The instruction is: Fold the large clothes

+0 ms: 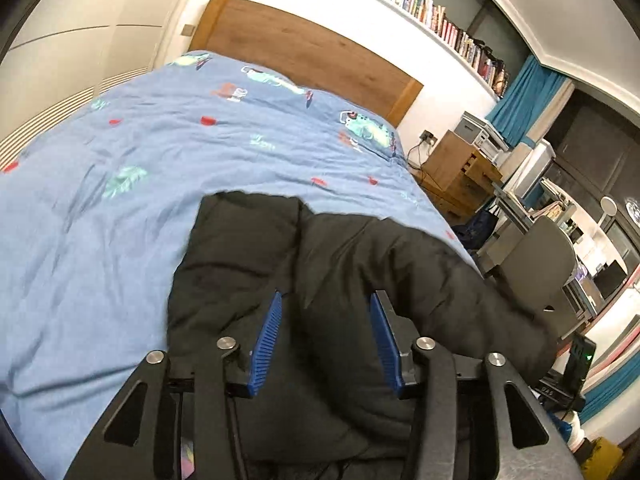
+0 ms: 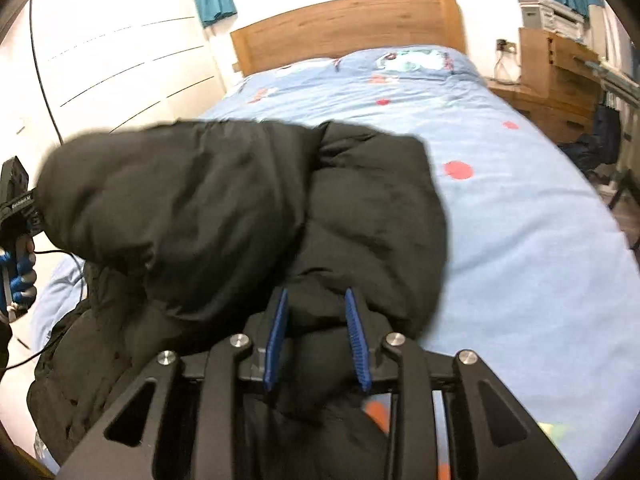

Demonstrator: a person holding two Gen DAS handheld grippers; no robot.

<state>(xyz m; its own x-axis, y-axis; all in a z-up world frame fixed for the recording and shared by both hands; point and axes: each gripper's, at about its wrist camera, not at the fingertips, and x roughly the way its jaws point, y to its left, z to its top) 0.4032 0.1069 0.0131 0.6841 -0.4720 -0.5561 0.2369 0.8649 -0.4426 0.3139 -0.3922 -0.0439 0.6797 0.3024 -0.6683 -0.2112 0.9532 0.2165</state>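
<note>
A black puffy jacket [image 1: 320, 264] lies bunched on the blue patterned duvet [image 1: 120, 184] of a bed. My left gripper [image 1: 324, 300] hovers over the jacket with its blue pads [image 1: 266, 344] wide apart; nothing is between them. In the right wrist view the jacket [image 2: 240, 200] is lifted in a blurred heap over the bed [image 2: 520, 240]. My right gripper [image 2: 316, 296] has its blue pads [image 2: 356, 340] closed around a thick fold of the jacket's fabric. The left gripper's handle and a gloved hand show at the far left edge [image 2: 16, 216].
A wooden headboard [image 1: 312, 52] stands at the far end of the bed. White wardrobe doors [image 1: 80, 40] run along the left side. A wooden bedside chest [image 1: 460, 172], a desk and a grey chair [image 1: 536, 256] stand on the right. A bookshelf [image 1: 420, 8] runs above.
</note>
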